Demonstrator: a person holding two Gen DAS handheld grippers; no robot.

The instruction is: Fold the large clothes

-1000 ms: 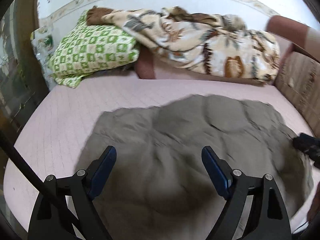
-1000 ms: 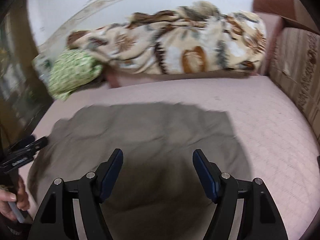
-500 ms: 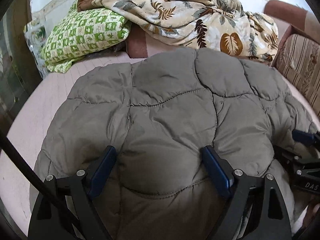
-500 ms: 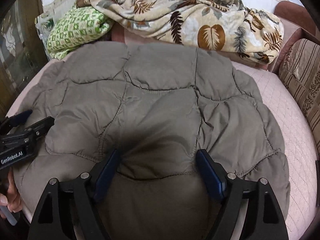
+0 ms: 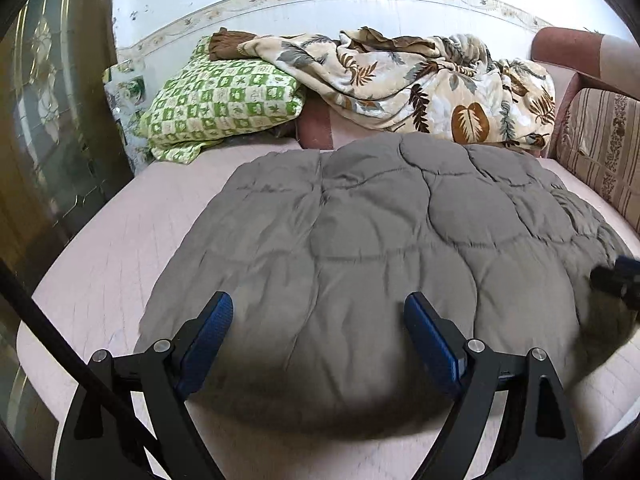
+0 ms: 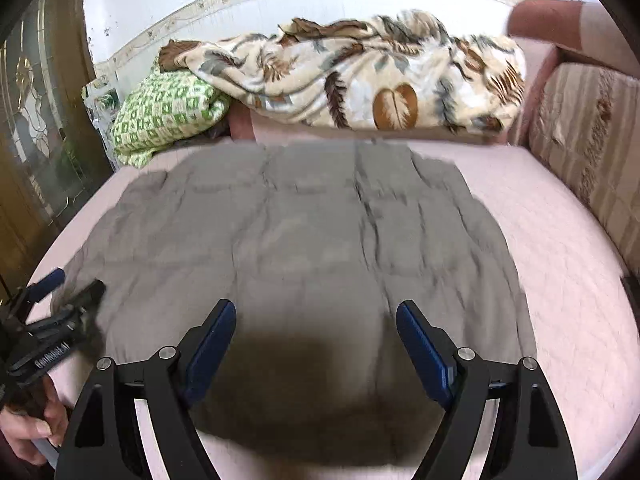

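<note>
Your left gripper (image 5: 318,332) and right gripper (image 6: 316,330) both hang over the near hem of the grey quilted jacket (image 5: 380,248), jaws apart and clamping nothing; the right jaws have just been opening, with only cloth below them. Half a second ago the jacket bulged up close to both cameras; now it lies spread flat on the pink bed (image 5: 120,248), so you can likely start the first fold. It is puffy and stitched in rounded panels. Beyond it lie a green checked pillow (image 5: 224,100) and a leaf-print blanket (image 5: 432,84).
</note>
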